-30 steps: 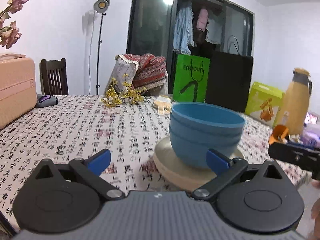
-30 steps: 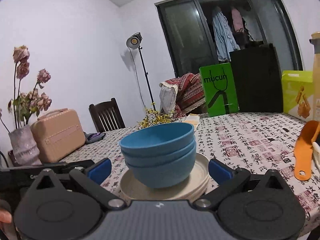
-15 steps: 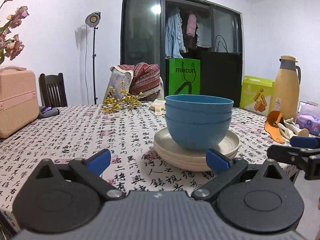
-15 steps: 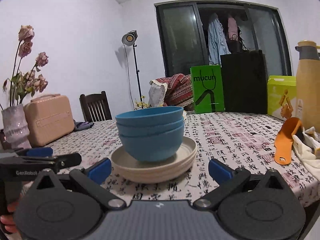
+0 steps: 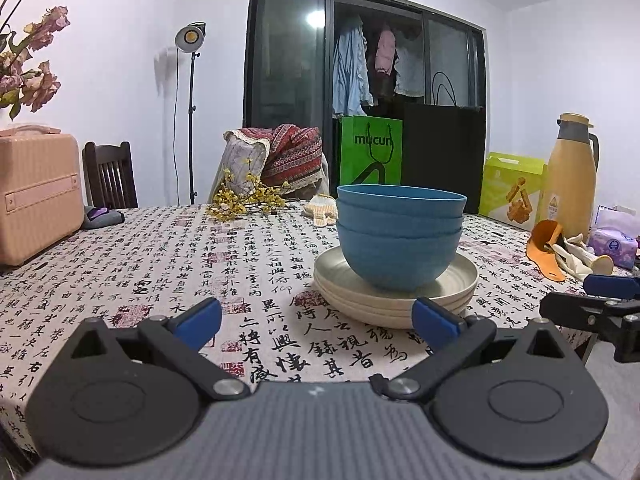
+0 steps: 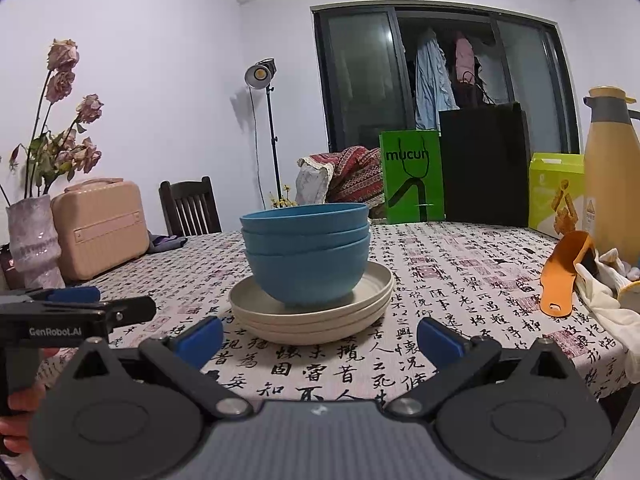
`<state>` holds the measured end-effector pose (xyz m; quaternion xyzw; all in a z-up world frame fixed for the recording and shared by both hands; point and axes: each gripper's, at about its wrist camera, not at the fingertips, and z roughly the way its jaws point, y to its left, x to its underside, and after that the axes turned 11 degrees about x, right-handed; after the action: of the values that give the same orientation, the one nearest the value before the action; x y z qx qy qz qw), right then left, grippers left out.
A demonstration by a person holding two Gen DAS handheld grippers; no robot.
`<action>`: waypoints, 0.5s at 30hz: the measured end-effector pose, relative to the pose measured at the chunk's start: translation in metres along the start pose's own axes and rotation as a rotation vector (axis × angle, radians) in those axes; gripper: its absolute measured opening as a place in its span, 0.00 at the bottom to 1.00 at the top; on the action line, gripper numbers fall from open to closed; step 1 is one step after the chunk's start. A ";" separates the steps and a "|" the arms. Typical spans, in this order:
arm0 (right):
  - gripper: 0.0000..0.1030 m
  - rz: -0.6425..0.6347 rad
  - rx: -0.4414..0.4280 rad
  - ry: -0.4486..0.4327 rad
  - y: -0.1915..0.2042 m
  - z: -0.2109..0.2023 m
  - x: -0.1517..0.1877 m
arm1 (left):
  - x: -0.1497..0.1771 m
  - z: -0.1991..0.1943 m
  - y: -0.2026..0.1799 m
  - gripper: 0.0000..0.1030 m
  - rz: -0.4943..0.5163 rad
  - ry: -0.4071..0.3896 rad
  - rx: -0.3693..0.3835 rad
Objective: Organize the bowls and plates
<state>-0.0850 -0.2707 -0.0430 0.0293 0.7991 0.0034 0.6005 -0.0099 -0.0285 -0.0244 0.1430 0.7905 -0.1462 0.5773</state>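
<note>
Three nested blue bowls (image 5: 400, 236) (image 6: 306, 252) stand on a stack of three cream plates (image 5: 460, 284) (image 6: 256, 312) on the patterned tablecloth. My left gripper (image 5: 316, 322) is open and empty, just in front of the stack and to its left. My right gripper (image 6: 318, 338) is open and empty, just in front of the stack. Each gripper shows at the edge of the other's view: the right one in the left wrist view (image 5: 592, 304), the left one in the right wrist view (image 6: 80, 308).
A pink case (image 5: 36, 192) and a vase of dried flowers (image 6: 32, 236) stand at the left. A yellow thermos (image 5: 568, 176), orange scoop (image 6: 560, 276), white gloves (image 6: 608, 300) and tissue pack (image 5: 614, 242) lie at the right. Green bag (image 5: 370, 152) and chair (image 5: 110, 176) stand behind.
Both grippers have drawn back and lowered from the stack, and the views have levelled out. The bowls and plates have not moved.
</note>
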 end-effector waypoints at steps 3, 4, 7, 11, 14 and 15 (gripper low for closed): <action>1.00 -0.004 -0.001 0.001 0.002 -0.001 0.000 | 0.000 -0.001 -0.001 1.00 -0.002 -0.004 0.003; 1.00 -0.005 -0.001 0.000 0.002 -0.001 0.000 | 0.000 -0.001 -0.001 1.00 -0.001 -0.005 0.002; 1.00 -0.005 0.000 -0.002 0.001 -0.002 0.000 | 0.000 -0.003 -0.001 1.00 0.000 -0.008 0.004; 1.00 -0.004 0.001 -0.001 0.002 -0.003 0.000 | 0.000 -0.004 0.000 1.00 0.002 -0.013 0.002; 1.00 -0.003 -0.002 0.000 0.001 -0.003 0.000 | 0.000 -0.005 0.000 1.00 0.001 -0.015 0.002; 1.00 -0.002 -0.003 0.000 0.001 -0.003 0.000 | 0.000 -0.004 -0.001 1.00 0.002 -0.017 0.003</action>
<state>-0.0875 -0.2694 -0.0418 0.0274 0.7992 0.0040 0.6004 -0.0142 -0.0275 -0.0233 0.1435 0.7853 -0.1477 0.5839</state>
